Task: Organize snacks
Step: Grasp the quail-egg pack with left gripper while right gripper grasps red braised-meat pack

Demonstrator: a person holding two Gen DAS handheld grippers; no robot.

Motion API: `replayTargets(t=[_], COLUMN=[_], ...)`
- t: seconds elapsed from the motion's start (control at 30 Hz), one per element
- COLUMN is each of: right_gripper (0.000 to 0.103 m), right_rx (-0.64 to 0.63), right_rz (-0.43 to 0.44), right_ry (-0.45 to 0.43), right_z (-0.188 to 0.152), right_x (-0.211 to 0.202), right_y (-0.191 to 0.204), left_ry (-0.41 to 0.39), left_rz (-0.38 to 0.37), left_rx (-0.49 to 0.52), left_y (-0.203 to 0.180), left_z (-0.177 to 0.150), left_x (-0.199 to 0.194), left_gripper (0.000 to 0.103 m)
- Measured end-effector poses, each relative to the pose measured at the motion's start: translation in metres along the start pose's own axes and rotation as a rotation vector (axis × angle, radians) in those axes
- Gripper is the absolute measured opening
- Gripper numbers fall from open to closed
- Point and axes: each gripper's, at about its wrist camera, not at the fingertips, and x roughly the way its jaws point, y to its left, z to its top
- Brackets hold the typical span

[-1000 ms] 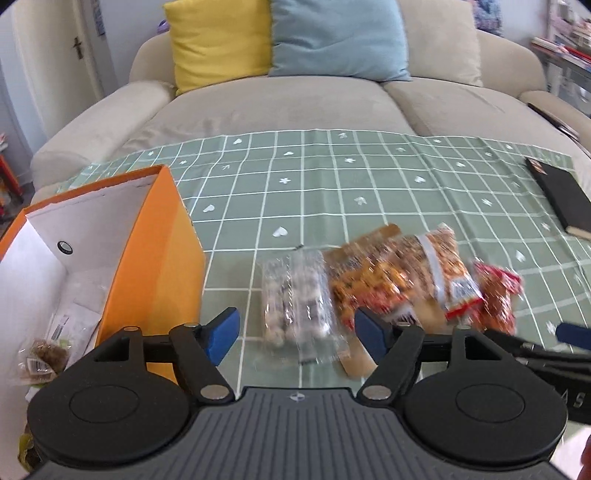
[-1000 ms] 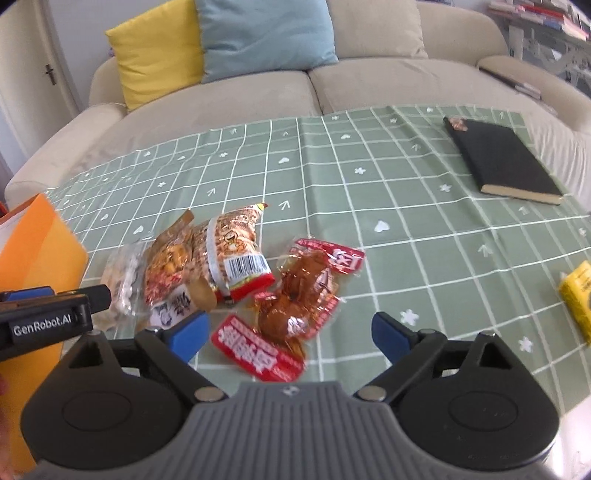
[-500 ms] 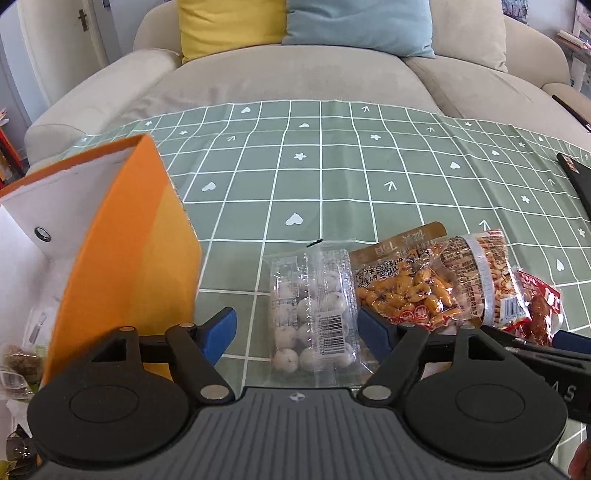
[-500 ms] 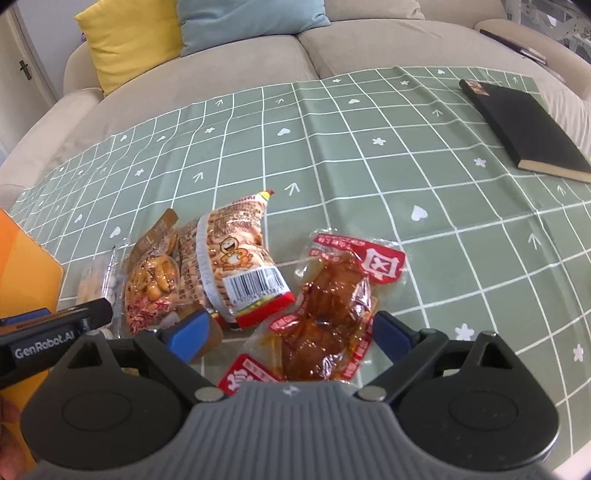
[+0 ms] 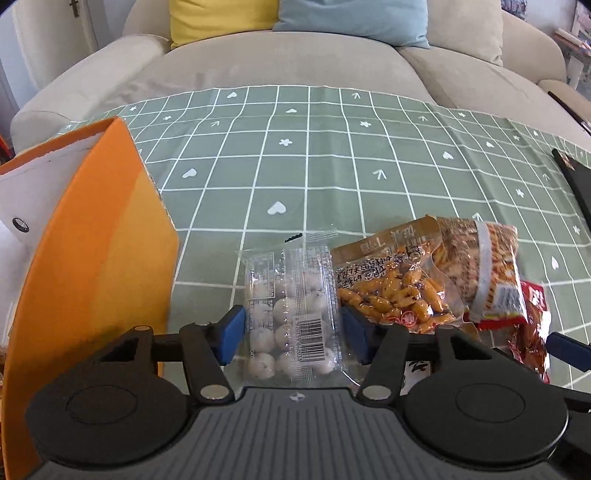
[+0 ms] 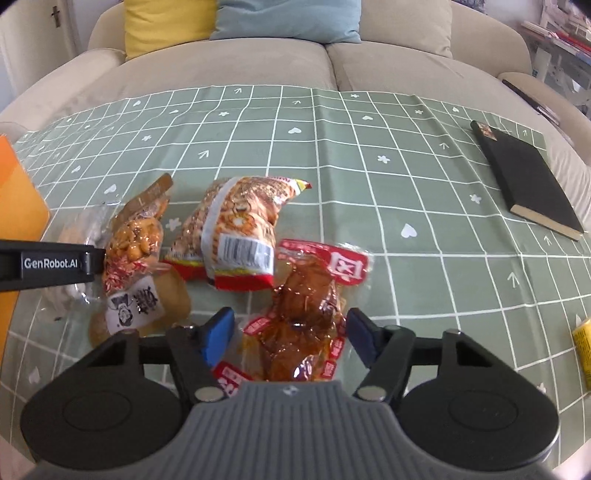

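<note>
Just right of the orange box, the left gripper is closing around the clear packet of white balls; the right gripper closes around the red braised-meat packet further right. Each should seat both pads squarely before lifting.

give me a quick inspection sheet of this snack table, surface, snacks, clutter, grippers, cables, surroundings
surface: green checked tablecloth, flat.
job's things: clear packet of white balls; orange nut packet; striped barcode packet; red-brown meat packet; round brown snack with label; open orange box at the left.
clutter: black notebook; yellow item at the right edge, cut off.
grippers: left gripper closing, pads beside the clear packet; right gripper closing around the meat packet; contact unclear in both.
cables: nothing seen.
surroundings: beige sofa, yellow cushion, blue cushion.
</note>
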Motion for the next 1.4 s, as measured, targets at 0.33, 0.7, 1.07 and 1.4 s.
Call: replayTargets(t=[0.33,0.7,1.07,1.4], right_gripper=[0.049,0.045,0.064,0.075], right_rx=[-0.05,-0.096,-0.026,0.011], right_rz=[0.048,0.113,0.147,0.123], right_ry=[-0.001,0.004,-0.052,-0.039], right_z=[-0.028,-0.074,-0.087,-0.087], right_x=[-0.024,-0.06,-0.076,-0.061], right_y=[-0.012,-0.032,-0.043,-0.052], left_ry=[0.034,0.032,0.016,0.063], left_rz=[-0.022,-0.087,-0.101,-0.057], left_rx=[0.038,0.096,0.05,-0.013], left_y=[-0.004,-0.007,0.001,0.001], left_z=[-0.035,-0.079,-0.083,-0.079], left_x=[-0.027,-0.056,-0.066,-0.054], left_gripper=[0.065,0.064,0.079,0.09])
